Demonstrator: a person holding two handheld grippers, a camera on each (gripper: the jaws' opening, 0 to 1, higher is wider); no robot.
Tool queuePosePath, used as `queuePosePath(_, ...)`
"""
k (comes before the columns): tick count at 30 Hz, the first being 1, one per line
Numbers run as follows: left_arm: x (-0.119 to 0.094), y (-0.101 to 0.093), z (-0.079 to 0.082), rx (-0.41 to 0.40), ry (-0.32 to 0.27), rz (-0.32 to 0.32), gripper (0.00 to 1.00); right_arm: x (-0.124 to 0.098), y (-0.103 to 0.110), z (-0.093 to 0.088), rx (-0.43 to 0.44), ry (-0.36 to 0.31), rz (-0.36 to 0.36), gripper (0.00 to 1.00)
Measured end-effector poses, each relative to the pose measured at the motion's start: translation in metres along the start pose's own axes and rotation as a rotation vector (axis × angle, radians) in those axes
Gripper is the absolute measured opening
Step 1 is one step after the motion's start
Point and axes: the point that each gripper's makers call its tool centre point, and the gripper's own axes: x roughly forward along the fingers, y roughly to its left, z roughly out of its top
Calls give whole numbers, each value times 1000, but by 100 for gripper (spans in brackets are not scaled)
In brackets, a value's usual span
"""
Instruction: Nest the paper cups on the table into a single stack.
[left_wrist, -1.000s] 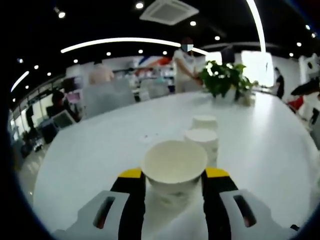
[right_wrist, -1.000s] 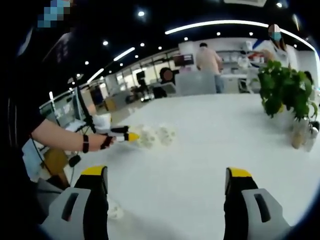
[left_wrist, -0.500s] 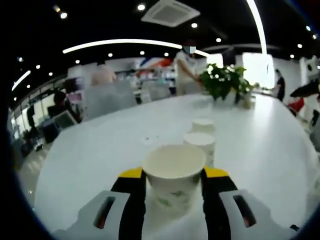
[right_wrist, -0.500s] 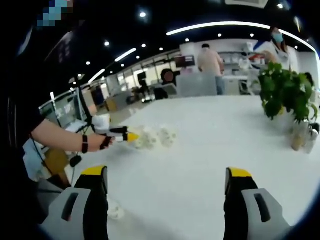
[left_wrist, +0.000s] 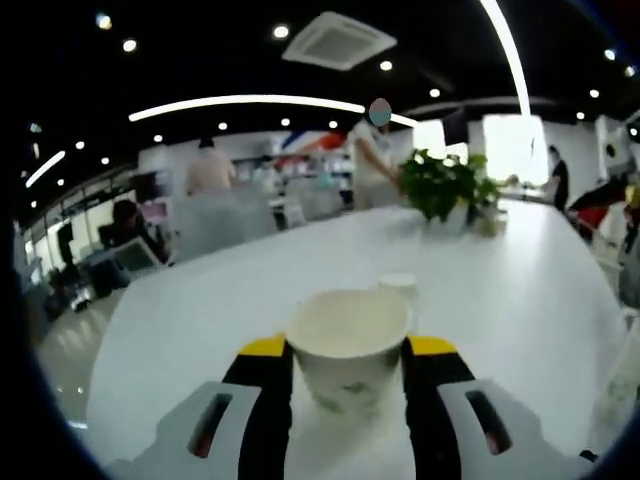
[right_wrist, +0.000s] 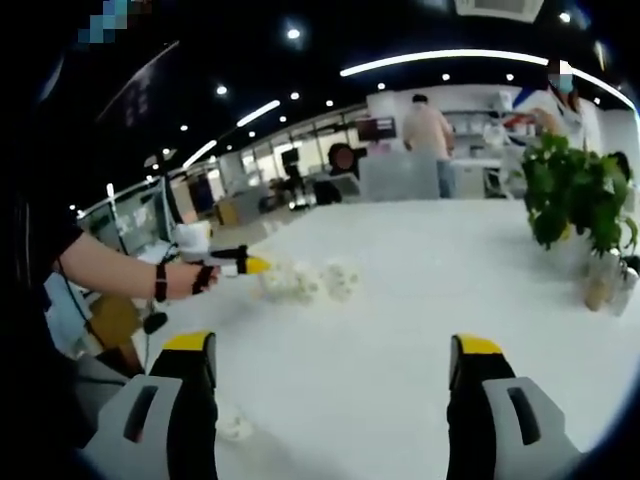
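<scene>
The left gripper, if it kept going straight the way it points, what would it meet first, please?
Probably the next cup on the table, just beyond the held cup that the left gripper grips. Depth is hard to judge, so the gap is unclear.

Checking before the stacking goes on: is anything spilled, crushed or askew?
Nothing stands out. The white paper cup sits upright and uncrushed in the left hand-held gripper; the white table looks dry. The right hand-held gripper is open.

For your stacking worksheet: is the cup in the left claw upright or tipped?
Upright: the paper cup shows its open rim on top, clamped in the left claw.
</scene>
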Motion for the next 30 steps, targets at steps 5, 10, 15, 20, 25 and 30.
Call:
queuePosePath(5,-18,-8,19,14,-19,-10,41,1,5,1,-15,-9,19,94)
queuePosePath(10,-39,-16,45,42,-45,-25,41,0,13,5,-37,-24,38,94)
queuePosePath(15,-59,-20,68,50,-63,-22,41,-3,20,9,-37,-53,54,94)
queuePosePath(20,-76,-35,96,63,-98,-52,41,-6,26,11,-54,-66,76,94)
queuePosePath(25,-87,-56,122,85,-129,-97,40,-8,25,13,-47,-82,78,94)
queuePosePath(30,-95,-82,146,82,-187,-151,40,-11,26,16,-52,-96,85,94)
